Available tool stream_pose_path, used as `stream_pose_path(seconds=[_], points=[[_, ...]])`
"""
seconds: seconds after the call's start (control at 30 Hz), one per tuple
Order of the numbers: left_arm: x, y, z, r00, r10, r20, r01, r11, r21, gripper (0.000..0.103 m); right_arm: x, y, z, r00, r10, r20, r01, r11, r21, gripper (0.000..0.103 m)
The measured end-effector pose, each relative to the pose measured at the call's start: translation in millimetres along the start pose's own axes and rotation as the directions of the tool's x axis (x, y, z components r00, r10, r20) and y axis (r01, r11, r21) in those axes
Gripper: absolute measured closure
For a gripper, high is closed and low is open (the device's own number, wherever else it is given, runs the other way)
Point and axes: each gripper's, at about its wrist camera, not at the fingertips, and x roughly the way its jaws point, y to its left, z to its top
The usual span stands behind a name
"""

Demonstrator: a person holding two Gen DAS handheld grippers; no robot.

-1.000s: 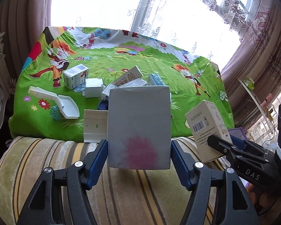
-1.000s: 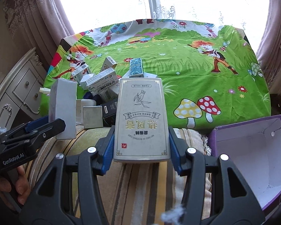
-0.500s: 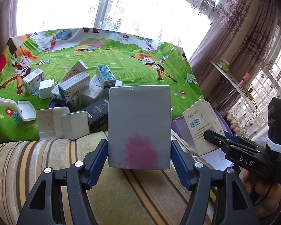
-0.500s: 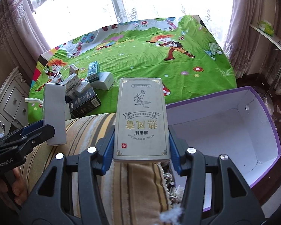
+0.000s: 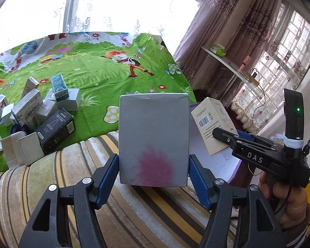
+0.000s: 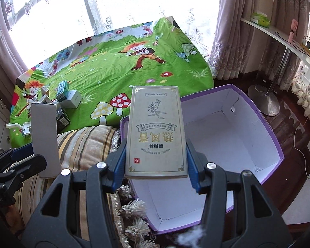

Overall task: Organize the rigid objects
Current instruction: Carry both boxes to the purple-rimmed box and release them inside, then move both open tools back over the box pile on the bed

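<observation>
Blue fingers (image 5: 193,177) clamp grey box (image 5: 154,136); right gripper (image 6: 156,161) grips beige box (image 6: 156,132), angled down.

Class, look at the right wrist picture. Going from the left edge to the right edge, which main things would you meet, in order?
Left gripper holding a grey box → pile of small boxes on the green cloth → beige box in the right gripper → open purple bin → shelf by the curtain.

The left gripper (image 5: 154,171) is clamping a grey box (image 5: 154,138) at lower centre, while the right gripper (image 6: 156,163), gripped by a hand (image 5: 287,202) at lower right, is pinching a beige carton (image 6: 156,132).
</observation>
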Motion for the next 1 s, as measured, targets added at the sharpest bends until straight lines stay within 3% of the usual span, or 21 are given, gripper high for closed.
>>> stream_pose_path(seconds=[0.27,0.4,0.57,0.63,0.77,0.93,1.0], points=[[23.4,-32.5,4.8,0.996,-0.082,-0.047,0.084,0.995,0.051,0.036,-1.3,-28.6,0.3,0.999,-0.054,-0.001,0.054,0.997,0.052,0.047],[30.1,-46.5,5.1,0.992,-0.104,-0.069,0.11,0.989,0.099,0.029,-3.6,-40.3,1.0,0.998,-0.064,-0.002,0.064,0.995,0.08,0.047],[22.1,-44.4,5.3,0.993,-0.105,-0.047,0.109,0.989,0.097,0.024,-8.1,-47.5,3.2,0.997,-0.08,0.016,0.078,0.992,0.101,0.026],[17.6,-42.2,4.7,0.994,-0.105,-0.032,0.108,0.99,0.095,0.024,-9.6,-48.8,4.7,0.996,-0.081,0.026,0.077,0.991,0.109,0.026],[9.6,-35.5,1.8,0.985,-0.175,-0.006,0.175,0.982,0.074,0.024,-14.7,-51.5,6.2,0.993,-0.095,0.068,0.085,0.986,0.143,0.024],[1.3,-30.3,-1.5,0.991,-0.132,-0.005,0.132,0.987,0.092,0.024,-19.1,-45.0,9.5,0.987,-0.119,0.104,0.107,0.988,0.109,0.024],[-1.2,-24.9,-3.0,0.992,-0.124,-0.01,0.124,0.989,0.085,0.024,-19.6,-39.7,11.2,0.987,-0.124,0.102,0.115,0.989,0.09,0.015]])
